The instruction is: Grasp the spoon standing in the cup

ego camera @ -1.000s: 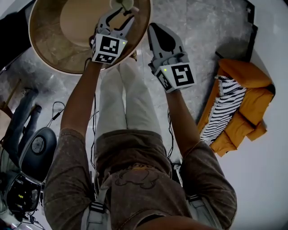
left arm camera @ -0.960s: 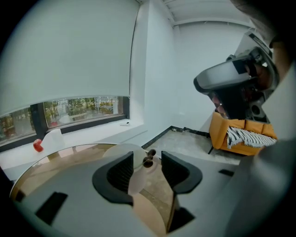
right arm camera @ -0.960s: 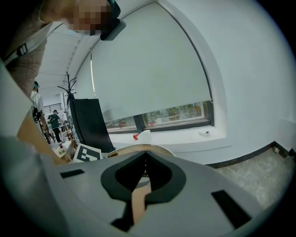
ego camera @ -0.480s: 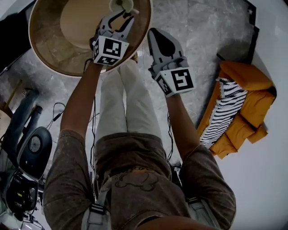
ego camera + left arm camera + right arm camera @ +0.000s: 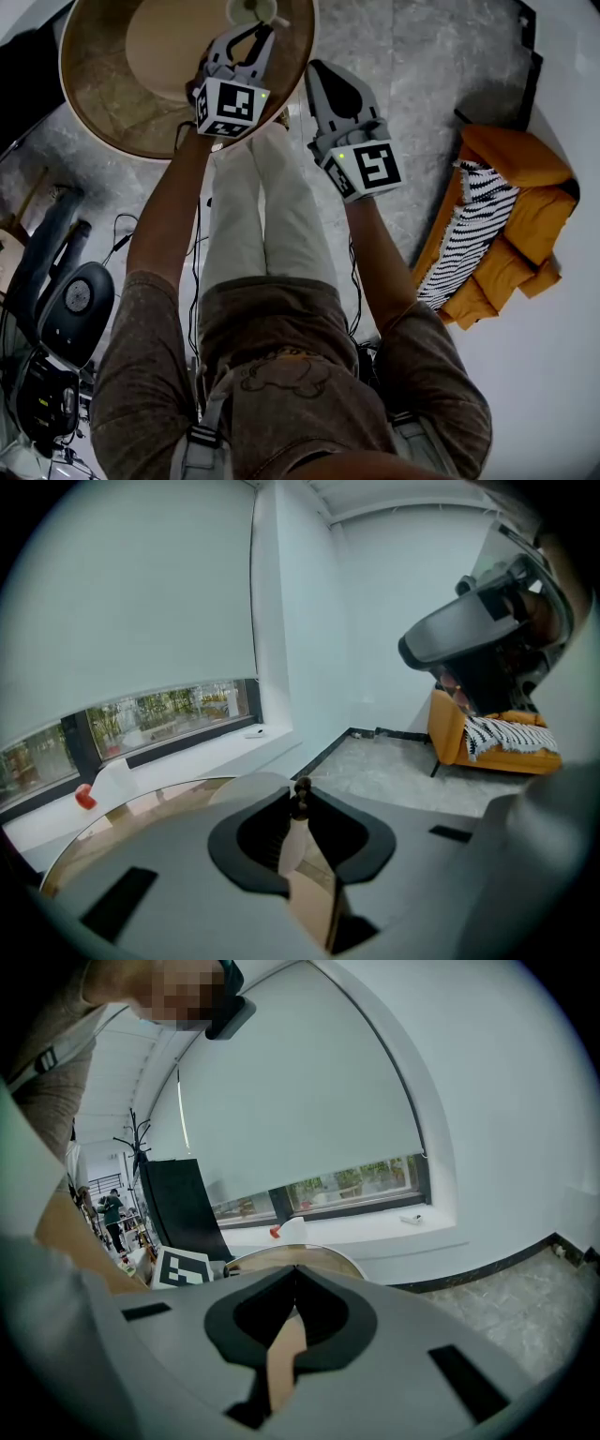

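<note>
A pale cup (image 5: 249, 9) stands on the round wooden table (image 5: 98, 89) at the top edge of the head view. My left gripper (image 5: 262, 32) reaches over the table up to the cup. Its jaws have just been closing, and in the left gripper view (image 5: 300, 805) their tips pinch the dark-knobbed top of the spoon (image 5: 301, 790). The rest of the spoon is hidden by the jaws. My right gripper (image 5: 317, 66) hangs beside the table's edge, above the floor, shut with nothing in it (image 5: 295, 1271).
An orange armchair (image 5: 511, 220) with a striped blanket (image 5: 459, 239) stands on the marble floor at the right. Black equipment (image 5: 66, 309) and cables lie at the left. The person's white-trousered legs (image 5: 267, 216) are below the table. A small red thing (image 5: 84, 797) lies on the window sill.
The left gripper's jaws went from wide open to nearly closed around the spoon's top at the cup. Both hands stayed about where they were.
</note>
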Demonstrator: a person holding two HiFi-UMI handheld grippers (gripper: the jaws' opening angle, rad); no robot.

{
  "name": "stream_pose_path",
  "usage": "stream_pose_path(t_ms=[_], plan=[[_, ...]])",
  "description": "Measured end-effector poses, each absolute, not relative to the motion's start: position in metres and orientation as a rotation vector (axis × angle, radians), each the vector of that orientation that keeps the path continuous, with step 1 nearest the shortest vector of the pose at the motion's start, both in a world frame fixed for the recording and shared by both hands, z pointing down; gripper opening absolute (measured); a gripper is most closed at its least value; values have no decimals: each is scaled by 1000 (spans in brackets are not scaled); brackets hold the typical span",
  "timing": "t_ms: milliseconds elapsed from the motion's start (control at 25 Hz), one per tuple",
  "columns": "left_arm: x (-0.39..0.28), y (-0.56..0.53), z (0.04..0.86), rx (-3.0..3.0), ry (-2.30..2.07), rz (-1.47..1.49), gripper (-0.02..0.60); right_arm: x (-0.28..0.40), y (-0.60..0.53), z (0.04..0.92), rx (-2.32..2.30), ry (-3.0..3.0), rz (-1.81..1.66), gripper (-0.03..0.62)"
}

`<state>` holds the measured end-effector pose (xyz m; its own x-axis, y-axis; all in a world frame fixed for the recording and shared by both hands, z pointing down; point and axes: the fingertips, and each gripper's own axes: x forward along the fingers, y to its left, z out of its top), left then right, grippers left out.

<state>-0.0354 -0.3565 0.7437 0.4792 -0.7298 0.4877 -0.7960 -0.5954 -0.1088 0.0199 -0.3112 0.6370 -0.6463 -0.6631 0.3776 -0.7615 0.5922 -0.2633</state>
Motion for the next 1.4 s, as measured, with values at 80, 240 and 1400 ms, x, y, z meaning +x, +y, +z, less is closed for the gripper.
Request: stream_pose_path(t_ms=[80,240,1400], plan=[[-35,-355,742,2590,-1349,751,66,20,-311,638,1176,-2580,598,17],[-38,-355,736,2591,-1365,739,61,15,-311,637,1171,-2579,599,17],[-49,-321,559,2504,-1421,587,57,14,-294,528,1102,-2607,551,17]])
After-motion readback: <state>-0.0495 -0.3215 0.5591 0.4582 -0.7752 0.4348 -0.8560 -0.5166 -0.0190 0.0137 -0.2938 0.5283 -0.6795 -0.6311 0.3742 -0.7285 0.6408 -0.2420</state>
